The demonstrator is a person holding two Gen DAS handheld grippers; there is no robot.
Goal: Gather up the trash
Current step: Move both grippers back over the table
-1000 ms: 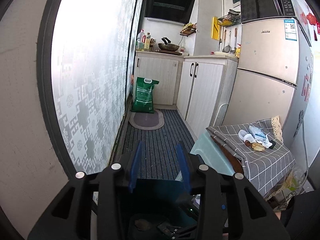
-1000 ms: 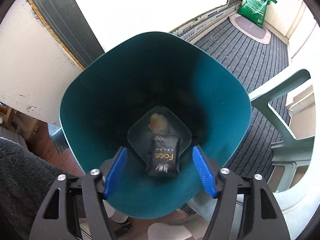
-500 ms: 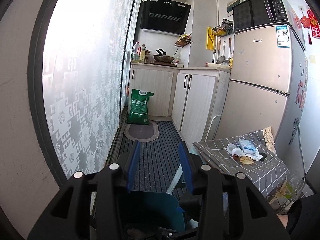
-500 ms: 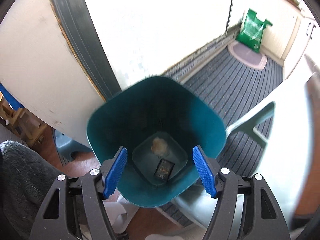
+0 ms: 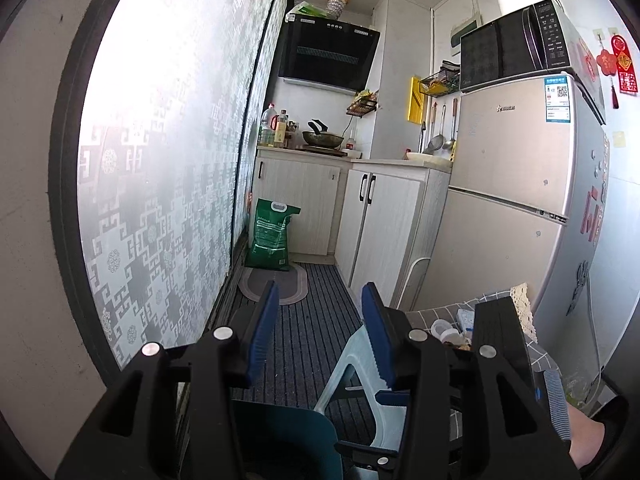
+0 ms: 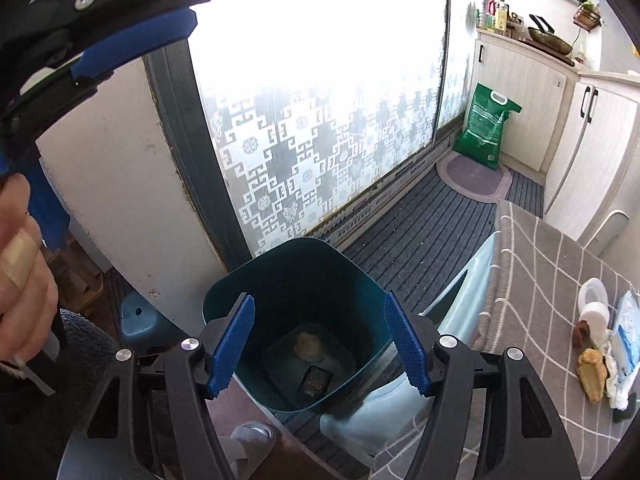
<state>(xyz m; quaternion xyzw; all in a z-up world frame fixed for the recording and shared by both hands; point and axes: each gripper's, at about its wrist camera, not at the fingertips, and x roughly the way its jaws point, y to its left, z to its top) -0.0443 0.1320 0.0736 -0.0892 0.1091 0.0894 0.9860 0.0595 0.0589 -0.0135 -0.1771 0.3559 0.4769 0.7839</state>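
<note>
The right gripper (image 6: 318, 346) hangs above a teal bin (image 6: 298, 320), its blue jaws spread wide with nothing between them. Straight below it, on the bin's floor, lie a dark packet (image 6: 316, 379) and a pale crumpled scrap (image 6: 308, 347), just beside each other. To the right of this gripper a table under a grey checked cloth (image 6: 548, 264) carries more trash near its far edge – a brownish lump (image 6: 591, 372), a white cup (image 6: 596, 316) and a blue-and-white wrapper (image 6: 626, 344), bunched together. A pale blue plastic stool (image 6: 452, 292) stands between bin and table.

The left gripper (image 5: 320, 334) points out along the kitchen floor, its jaws opening and empty. Below it shows the bin's rim (image 5: 280, 424); the stool (image 5: 352, 364) is just to its right. Ahead of it, well apart, a green sack (image 5: 270, 236) leans at the cabinet's foot. In the right wrist view the left gripper (image 6: 120, 46) appears at the upper left, with the hand (image 6: 20, 280) that carries it – a plaster on one finger.
</note>
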